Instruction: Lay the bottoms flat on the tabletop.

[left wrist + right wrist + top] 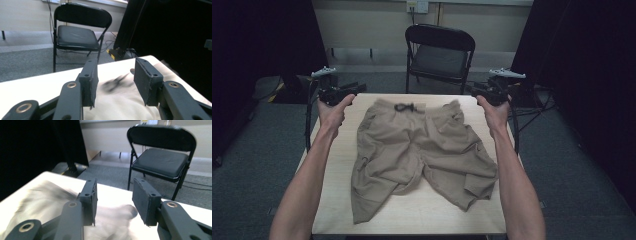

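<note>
**Khaki shorts spread on a table, grippers raised at the far corners**

Tan cargo shorts (422,150) lie flat on the wooden table (337,200). The left gripper (354,90) and right gripper (472,90) hover open, empty. A black folding chair (439,52) stands beyond. The drawstring (116,82) blurs in the left gripper view.

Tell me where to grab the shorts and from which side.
Probably the waistband corners. The shorts lie flat on the table, waistband at the far edge, drawstring centred. The left gripper and right gripper, both open, sit just outside those corners, so come in from each side and pinch the doubled band edge.
</note>
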`<action>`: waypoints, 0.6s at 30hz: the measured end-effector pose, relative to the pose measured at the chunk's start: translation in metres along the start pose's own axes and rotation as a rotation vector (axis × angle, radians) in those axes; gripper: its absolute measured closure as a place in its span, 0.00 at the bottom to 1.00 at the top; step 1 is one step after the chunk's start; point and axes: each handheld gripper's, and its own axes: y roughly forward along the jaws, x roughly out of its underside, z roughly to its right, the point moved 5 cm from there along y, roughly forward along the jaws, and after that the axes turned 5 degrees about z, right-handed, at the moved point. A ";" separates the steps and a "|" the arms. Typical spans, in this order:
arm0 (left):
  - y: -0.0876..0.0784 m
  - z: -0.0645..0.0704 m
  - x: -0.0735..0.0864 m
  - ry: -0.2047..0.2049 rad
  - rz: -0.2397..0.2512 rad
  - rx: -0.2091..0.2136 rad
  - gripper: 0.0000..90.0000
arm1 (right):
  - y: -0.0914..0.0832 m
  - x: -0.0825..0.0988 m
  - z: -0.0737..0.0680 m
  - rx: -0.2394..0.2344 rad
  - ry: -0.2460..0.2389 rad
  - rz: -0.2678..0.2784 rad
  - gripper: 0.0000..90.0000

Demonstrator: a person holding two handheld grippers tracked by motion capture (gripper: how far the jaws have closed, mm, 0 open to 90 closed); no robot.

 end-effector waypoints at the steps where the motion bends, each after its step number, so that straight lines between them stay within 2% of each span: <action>1: -0.001 0.000 0.004 0.002 -0.004 -0.003 0.60 | -0.001 0.003 0.001 -0.004 0.003 -0.008 0.60; 5: -0.004 0.007 0.018 -0.003 -0.019 0.033 0.60 | -0.007 0.019 -0.003 -0.029 0.011 -0.019 0.59; 9: -0.012 0.019 0.028 0.004 -0.039 0.072 0.62 | -0.017 0.040 -0.017 -0.061 -0.002 -0.055 0.57; 10: -0.015 0.023 0.031 0.007 -0.031 0.086 0.63 | -0.020 0.045 -0.020 -0.075 -0.003 -0.049 0.57; 13: -0.023 0.035 0.040 -0.011 -0.039 0.133 0.65 | -0.028 0.064 -0.034 -0.110 -0.014 -0.075 0.57; 15: -0.029 0.044 0.048 0.002 -0.050 0.164 0.68 | -0.031 0.079 -0.046 -0.121 -0.039 -0.113 0.55; 17: -0.034 0.051 0.059 0.019 -0.084 0.193 0.74 | -0.035 0.092 -0.059 -0.165 -0.024 -0.122 0.56; 18: -0.037 0.056 0.064 0.033 -0.088 0.199 0.76 | -0.036 0.098 -0.066 -0.179 -0.033 -0.127 0.57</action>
